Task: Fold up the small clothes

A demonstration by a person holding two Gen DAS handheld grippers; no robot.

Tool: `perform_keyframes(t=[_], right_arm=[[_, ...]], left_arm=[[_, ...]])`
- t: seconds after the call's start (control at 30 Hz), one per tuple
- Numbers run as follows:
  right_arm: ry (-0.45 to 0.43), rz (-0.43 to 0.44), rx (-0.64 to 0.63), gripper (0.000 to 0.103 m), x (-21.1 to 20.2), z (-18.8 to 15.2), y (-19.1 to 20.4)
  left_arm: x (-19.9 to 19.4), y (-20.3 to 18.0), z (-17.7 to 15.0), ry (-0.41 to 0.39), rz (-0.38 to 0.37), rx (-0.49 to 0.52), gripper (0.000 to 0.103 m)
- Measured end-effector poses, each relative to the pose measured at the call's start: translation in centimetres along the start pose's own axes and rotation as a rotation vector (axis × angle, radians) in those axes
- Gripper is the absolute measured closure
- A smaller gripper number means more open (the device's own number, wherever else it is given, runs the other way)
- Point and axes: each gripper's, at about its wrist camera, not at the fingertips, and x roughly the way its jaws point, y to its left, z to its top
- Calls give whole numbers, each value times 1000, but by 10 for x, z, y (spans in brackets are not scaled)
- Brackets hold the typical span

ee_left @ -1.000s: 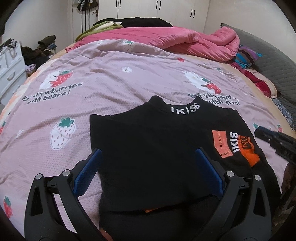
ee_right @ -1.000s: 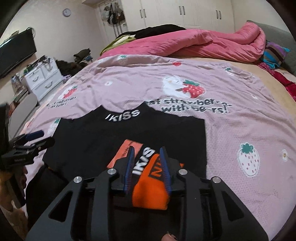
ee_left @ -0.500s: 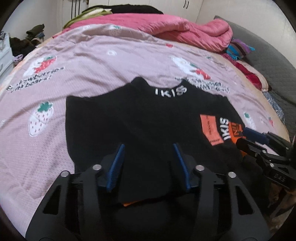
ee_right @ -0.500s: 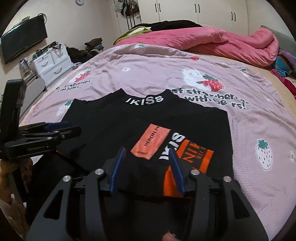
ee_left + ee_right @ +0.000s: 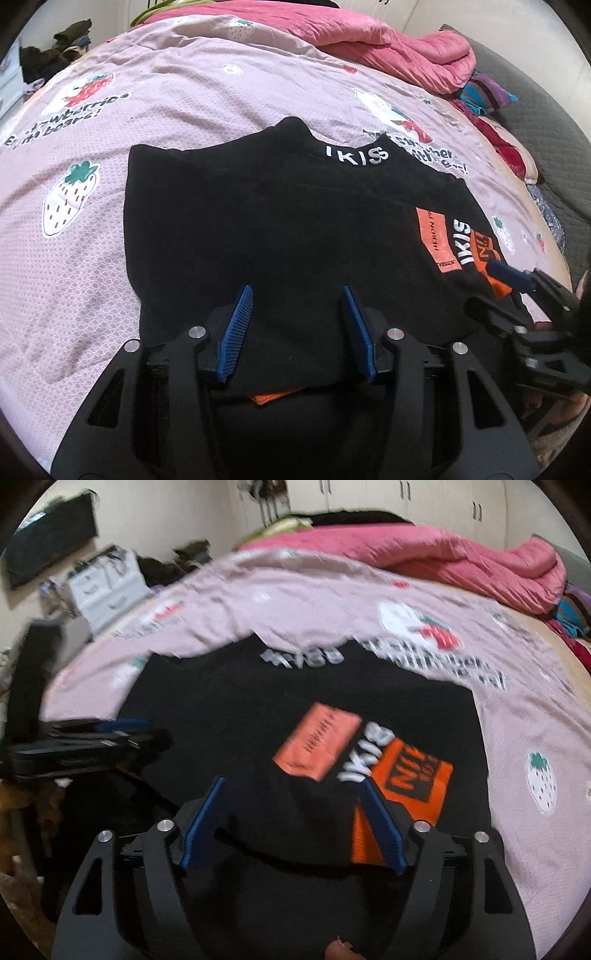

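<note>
While the black knit top (image 5: 280,221) lies on the pink strawberry-print bed cover (image 5: 184,96), the left tool (image 5: 297,332) stands half-open over its hem, and the right tool (image 5: 291,823) has just been opening, its pads clear of the orange-printed sleeve (image 5: 399,775).

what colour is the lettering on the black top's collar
White, on the folded black knit top's collar; clearest in the left wrist view.
</note>
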Motion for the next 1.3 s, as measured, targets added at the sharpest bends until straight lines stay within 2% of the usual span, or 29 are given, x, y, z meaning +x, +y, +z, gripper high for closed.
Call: perform_keyframes(t=[0.07, 0.4, 0.47, 0.7, 0.77, 0.83, 1.0, 1.3], right_arm=[[51, -19, 33, 26, 14, -4, -9], [6, 8, 39, 21, 4, -2, -7], [-15, 8, 45, 15, -2, 0, -8], [-68, -2, 64, 9, -15, 3, -12], [-81, 5, 78, 8, -17, 4, -14], [-91, 6, 88, 6, -20, 4, -15], [-99, -1, 86, 5, -21, 4, -15], [-135, 8, 95, 4, -31, 6, -17]], left_arm=[[0, 0, 0, 1, -2, 1, 61], [-1, -3, 0, 1, 14, 20, 59], [-3, -3, 0, 0, 8, 21, 53], [-19, -5, 0, -38, -2, 20, 42], [-24, -4, 0, -53, 6, 20, 31], [-27, -3, 0, -63, 9, 18, 29], [-35, -2, 0, -98, 25, 15, 10], [-43, 0, -3, -124, 90, 33, 9]])
